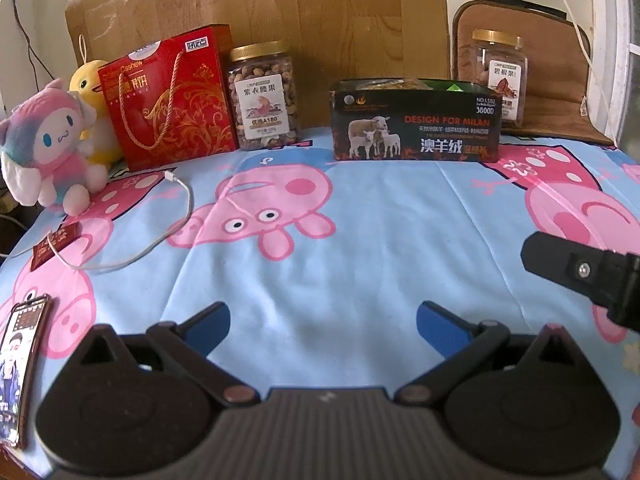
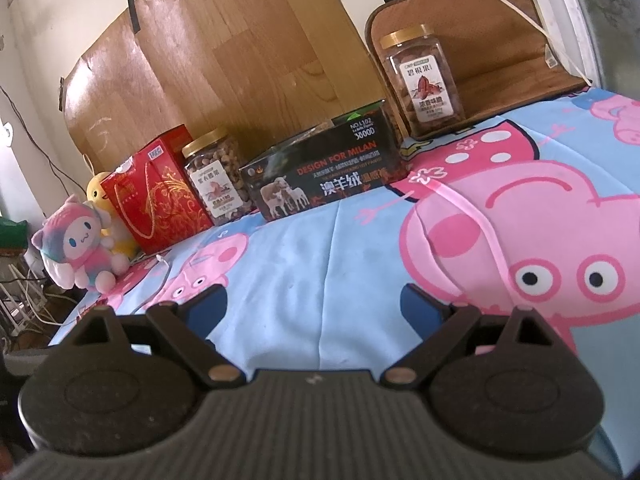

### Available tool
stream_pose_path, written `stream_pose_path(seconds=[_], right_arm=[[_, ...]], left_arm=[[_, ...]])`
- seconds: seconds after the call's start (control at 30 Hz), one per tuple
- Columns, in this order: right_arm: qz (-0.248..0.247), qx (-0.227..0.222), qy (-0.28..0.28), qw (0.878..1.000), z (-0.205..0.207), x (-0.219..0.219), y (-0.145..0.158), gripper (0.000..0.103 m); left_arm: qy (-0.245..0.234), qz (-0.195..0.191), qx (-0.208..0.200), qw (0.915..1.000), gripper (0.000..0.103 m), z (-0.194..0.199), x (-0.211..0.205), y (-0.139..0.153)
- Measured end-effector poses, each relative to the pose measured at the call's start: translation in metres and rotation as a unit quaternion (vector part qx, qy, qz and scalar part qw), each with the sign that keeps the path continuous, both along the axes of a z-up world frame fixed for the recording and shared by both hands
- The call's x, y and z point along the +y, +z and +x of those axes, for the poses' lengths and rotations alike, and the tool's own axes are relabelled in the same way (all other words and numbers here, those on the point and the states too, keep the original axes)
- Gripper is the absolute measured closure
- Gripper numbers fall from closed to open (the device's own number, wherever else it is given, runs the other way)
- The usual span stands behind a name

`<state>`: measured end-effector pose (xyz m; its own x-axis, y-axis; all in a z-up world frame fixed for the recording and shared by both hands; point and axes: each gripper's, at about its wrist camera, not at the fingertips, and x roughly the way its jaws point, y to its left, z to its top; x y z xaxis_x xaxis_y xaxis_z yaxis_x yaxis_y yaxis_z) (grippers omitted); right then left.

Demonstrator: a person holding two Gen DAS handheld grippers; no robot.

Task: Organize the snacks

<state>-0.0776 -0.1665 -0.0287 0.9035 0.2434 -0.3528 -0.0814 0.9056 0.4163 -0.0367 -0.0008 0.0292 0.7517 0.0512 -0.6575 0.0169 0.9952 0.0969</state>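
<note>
A black box (image 1: 416,126) (image 2: 324,170) with snack packets showing in its open top stands at the back of the blue cartoon-print cloth. Left of it is a gold-lidded nut jar (image 1: 264,98) (image 2: 218,178), then a red gift box (image 1: 172,96) (image 2: 156,196) with rope handles. A second gold-lidded jar (image 1: 500,78) (image 2: 422,80) stands behind the black box to the right. My left gripper (image 1: 322,326) is open over bare cloth, well short of the snacks. My right gripper (image 2: 314,304) is open and holds nothing; its black side (image 1: 584,272) shows in the left wrist view.
Two plush toys (image 1: 52,144) (image 2: 86,248) sit at the far left beside the red gift box. A white cable (image 1: 168,216) and a small red packet (image 1: 54,246) lie on the left of the cloth. A phone (image 1: 20,364) lies near the front left corner. A brown cushion (image 2: 500,32) leans behind the right jar.
</note>
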Motion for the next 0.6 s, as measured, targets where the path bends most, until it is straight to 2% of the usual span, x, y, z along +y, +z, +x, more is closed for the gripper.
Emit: stream_pose_path(seconds=[0.6], right_arm=[[0.000,-0.005,-0.002,1.000,-0.0020,0.0010,0.0009,0.008]], left_arm=[[-0.006,-0.003,-0.004,1.0000,0.000,-0.0019,-0.0001,0.0010]])
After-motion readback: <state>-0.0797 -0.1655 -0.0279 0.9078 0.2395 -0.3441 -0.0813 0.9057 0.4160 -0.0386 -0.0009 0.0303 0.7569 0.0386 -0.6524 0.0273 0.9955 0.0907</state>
